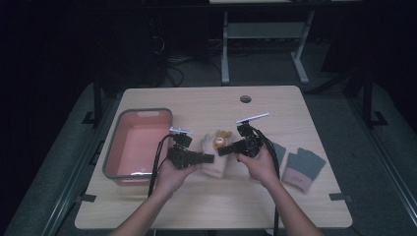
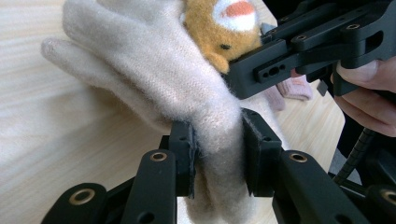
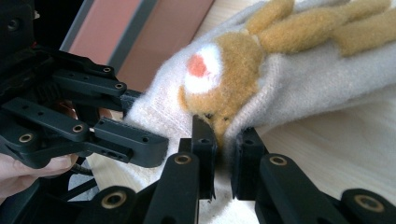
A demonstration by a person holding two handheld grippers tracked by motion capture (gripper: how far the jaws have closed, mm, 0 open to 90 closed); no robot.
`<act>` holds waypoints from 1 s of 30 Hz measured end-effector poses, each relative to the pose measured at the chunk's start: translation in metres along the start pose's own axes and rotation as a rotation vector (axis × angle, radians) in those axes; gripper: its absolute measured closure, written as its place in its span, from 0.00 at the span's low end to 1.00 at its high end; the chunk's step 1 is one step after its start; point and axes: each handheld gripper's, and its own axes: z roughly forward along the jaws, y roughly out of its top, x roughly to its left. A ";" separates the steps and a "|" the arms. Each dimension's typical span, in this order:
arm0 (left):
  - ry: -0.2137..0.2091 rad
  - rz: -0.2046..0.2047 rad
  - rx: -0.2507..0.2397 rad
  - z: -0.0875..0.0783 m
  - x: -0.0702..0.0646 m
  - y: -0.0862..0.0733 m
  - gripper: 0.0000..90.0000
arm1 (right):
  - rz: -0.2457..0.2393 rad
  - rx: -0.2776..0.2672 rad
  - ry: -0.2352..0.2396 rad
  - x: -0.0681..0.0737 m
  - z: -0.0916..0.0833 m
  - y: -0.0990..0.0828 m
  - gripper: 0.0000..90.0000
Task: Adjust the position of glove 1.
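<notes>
A cream knitted glove [image 1: 215, 166] with an orange plush animal face [image 1: 220, 141] hangs between both grippers just above the table's middle. My left gripper [image 2: 218, 154] is shut on a bunched part of the glove [image 2: 154, 70] below the fingers, and it comes in from the left in the high view [image 1: 210, 158]. My right gripper [image 3: 225, 144] is shut on a fold of the glove [image 3: 303, 88] right under the animal face [image 3: 224, 79], and it reaches in from the right [image 1: 222, 150]. The two grippers' tips are close together.
A pink basin with a grey rim [image 1: 142, 112] stands on the table's left side, next to my left hand. Two grey gloves with pink cuffs [image 1: 302, 169] lie at the right. A round cable hole [image 1: 245, 99] is at the table's back.
</notes>
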 end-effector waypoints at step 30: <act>0.018 0.046 0.009 -0.017 -0.001 0.018 0.80 | 0.062 -0.018 0.053 -0.002 0.002 0.012 0.76</act>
